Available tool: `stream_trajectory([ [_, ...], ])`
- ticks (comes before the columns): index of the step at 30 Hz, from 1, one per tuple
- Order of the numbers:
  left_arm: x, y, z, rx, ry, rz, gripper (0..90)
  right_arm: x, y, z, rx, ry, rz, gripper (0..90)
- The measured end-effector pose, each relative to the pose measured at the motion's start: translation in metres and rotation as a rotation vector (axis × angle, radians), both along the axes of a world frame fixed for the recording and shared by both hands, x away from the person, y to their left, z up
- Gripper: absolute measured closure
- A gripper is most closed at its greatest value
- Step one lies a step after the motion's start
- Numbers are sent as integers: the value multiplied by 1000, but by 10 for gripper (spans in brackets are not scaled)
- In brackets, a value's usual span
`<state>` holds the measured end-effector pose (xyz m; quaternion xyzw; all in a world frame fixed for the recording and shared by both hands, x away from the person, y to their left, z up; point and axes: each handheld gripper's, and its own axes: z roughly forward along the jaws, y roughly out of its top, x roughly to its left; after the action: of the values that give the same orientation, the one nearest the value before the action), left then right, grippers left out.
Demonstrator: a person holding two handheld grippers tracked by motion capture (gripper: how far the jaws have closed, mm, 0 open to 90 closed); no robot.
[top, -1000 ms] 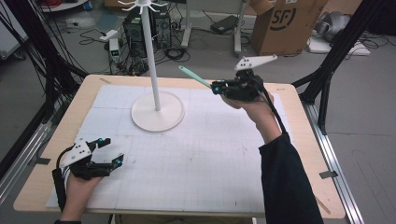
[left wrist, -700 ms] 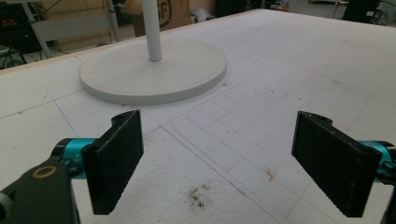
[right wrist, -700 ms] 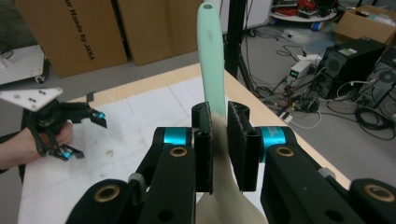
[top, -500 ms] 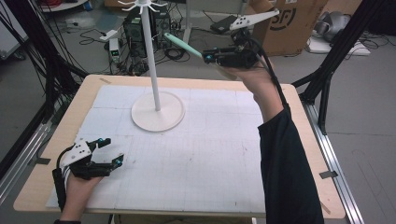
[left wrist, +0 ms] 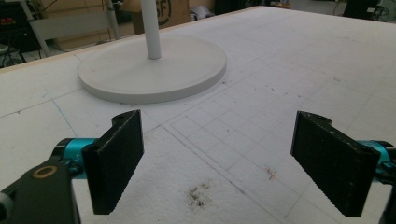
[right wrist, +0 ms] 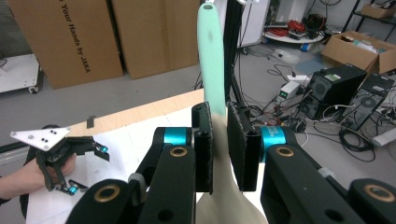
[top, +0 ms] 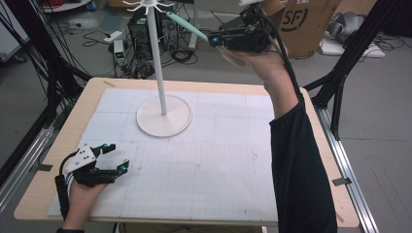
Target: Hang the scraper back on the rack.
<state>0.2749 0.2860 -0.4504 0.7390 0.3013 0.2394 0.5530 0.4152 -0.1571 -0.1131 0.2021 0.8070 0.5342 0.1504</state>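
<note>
My right gripper point(top: 216, 38) is raised high above the table's far side, shut on a utensil point(top: 187, 25) with a mint-green handle and a cream head. The handle points left toward the hooks point(top: 148, 6) at the top of a white stand point(top: 156, 58), and its tip stays just right of them. In the right gripper view the pads point(right wrist: 203, 140) squeeze the utensil point(right wrist: 211, 56) where the handle meets the head. My left gripper point(top: 116, 156) rests on the white mat at the front left, jaws wide apart with nothing between them point(left wrist: 219, 154).
The stand's round base point(top: 164, 116) sits on the far middle of the gridded white mat point(top: 218, 160). Black frame legs point(top: 340, 82), cables and cardboard boxes point(top: 301, 24) surround the table. A computer tower point(top: 141, 29) stands on the floor behind.
My right hand has risen with the utensil and shifted left, bringing the handle tip up near the stand's hooks. The left hand has kept still.
</note>
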Motion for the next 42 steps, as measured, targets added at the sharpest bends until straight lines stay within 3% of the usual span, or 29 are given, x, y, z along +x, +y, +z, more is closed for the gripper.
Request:
stream_trajectory([
  [17, 0, -1, 0, 13, -5, 0, 177, 5, 9, 2, -8, -8, -15, 814],
  [37, -1, -1, 0, 17, -9, -2, 177, 16, 27, -14, -47, 6, -37, 809],
  [39, -1, -2, 0, 15, -9, -2, 177, 16, 29, -16, -52, -4, -36, 784],
  [41, -1, -2, 0, 16, -9, -2, 176, 14, 29, -18, -41, -31, -51, 621],
  [42, -1, -2, 0, 15, -9, -2, 176, 13, 28, -19, -38, -41, -55, 592],
])
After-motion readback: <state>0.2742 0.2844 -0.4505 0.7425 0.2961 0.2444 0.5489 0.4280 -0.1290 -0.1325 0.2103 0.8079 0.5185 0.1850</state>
